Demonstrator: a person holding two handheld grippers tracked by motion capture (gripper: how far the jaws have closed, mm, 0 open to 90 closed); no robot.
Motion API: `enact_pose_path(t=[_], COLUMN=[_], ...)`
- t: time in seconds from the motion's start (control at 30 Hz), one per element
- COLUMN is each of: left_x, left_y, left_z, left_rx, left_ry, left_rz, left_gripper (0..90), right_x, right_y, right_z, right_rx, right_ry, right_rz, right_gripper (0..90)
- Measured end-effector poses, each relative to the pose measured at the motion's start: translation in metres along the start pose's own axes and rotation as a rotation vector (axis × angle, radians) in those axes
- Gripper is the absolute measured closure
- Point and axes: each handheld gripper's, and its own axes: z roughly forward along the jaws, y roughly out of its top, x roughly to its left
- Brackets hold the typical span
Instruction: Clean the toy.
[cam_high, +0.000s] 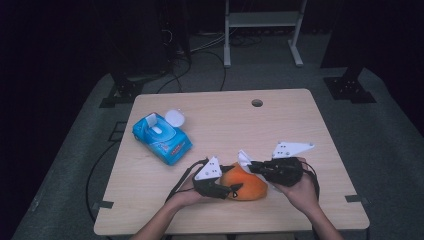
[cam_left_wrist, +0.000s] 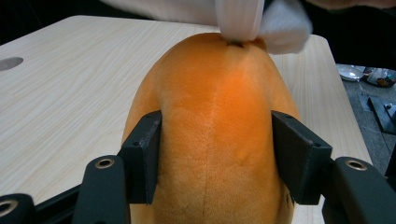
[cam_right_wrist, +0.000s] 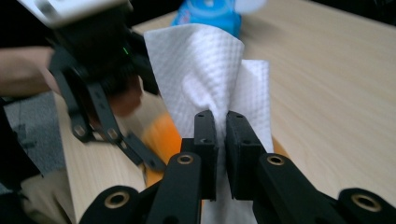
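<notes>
- High view: one wooden table (cam_high: 300, 130), rectangular, pale grain, with one round hole (cam_high: 257, 103) near its far edge. One orange plush toy (cam_high: 249, 186), rounded and fuzzy, lies near the table's front edge between the two tools. One left gripper (cam_high: 231, 190) is at the toy's left side; one right gripper (cam_high: 251, 167) is just above its far end with one white tissue (cam_high: 243, 159) at its tip. One blue wipes pack (cam_high: 161, 138), soft plastic, its round white lid flipped open, lies well off to the left gripper's far left.
- Left gripper view: left gripper (cam_left_wrist: 215, 154) is clamped on the plush toy (cam_left_wrist: 212, 116), one black pad pressed into each flank. Toy is dome-shaped, short-piled, with a seam down its middle. White tissue (cam_left_wrist: 261, 21) touches its far top.
- Right gripper view: right gripper (cam_right_wrist: 221, 135) is pinched tight on the tissue (cam_right_wrist: 205, 79), embossed paper, crumpled and standing up past the pads. Plush toy (cam_right_wrist: 161, 135) shows below, blurred; wipes pack (cam_right_wrist: 210, 11) lies beyond.
</notes>
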Motion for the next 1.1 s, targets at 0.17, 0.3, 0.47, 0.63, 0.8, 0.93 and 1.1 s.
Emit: enact_pose_path(t=[0.17,0.3,0.47,0.63,0.8,0.93,1.1], left_x=[0.0,-0.004,-0.007,-0.007,-0.004,0.001,-0.001], left_y=[0.0,0.005,0.007,0.006,0.006,0.01,0.01], left_z=[0.0,0.004,0.007,0.005,0.005,0.0,0.002], left_rx=[-0.002,0.004,0.005,0.006,-0.001,-0.023,-0.015], left_ry=[0.001,0.004,-0.005,-0.01,-0.024,-0.029,-0.033], left_rz=[-0.001,0.017,0.026,0.027,0.014,-0.033,-0.035], left_gripper=[38.5,38.2,38.1,38.2,35.2,27.7,39.9], right_x=[-0.011,-0.012,0.011,0.01,-0.012,-0.016,-0.015], right_y=[-0.019,-0.023,0.0,0.006,-0.016,-0.027,-0.025], right_z=[-0.01,-0.024,-0.024,-0.012,-0.008,-0.016,-0.023], right_rx=[0.04,0.047,-0.012,0.01,0.034,0.024,0.029], right_ry=[-0.044,-0.063,0.04,0.048,0.015,-0.008,-0.021], right_rz=[0.023,0.051,0.001,0.007,0.078,0.098,0.096], right_gripper=[82.9,83.0,83.2,83.1,83.1,83.1,83.3])
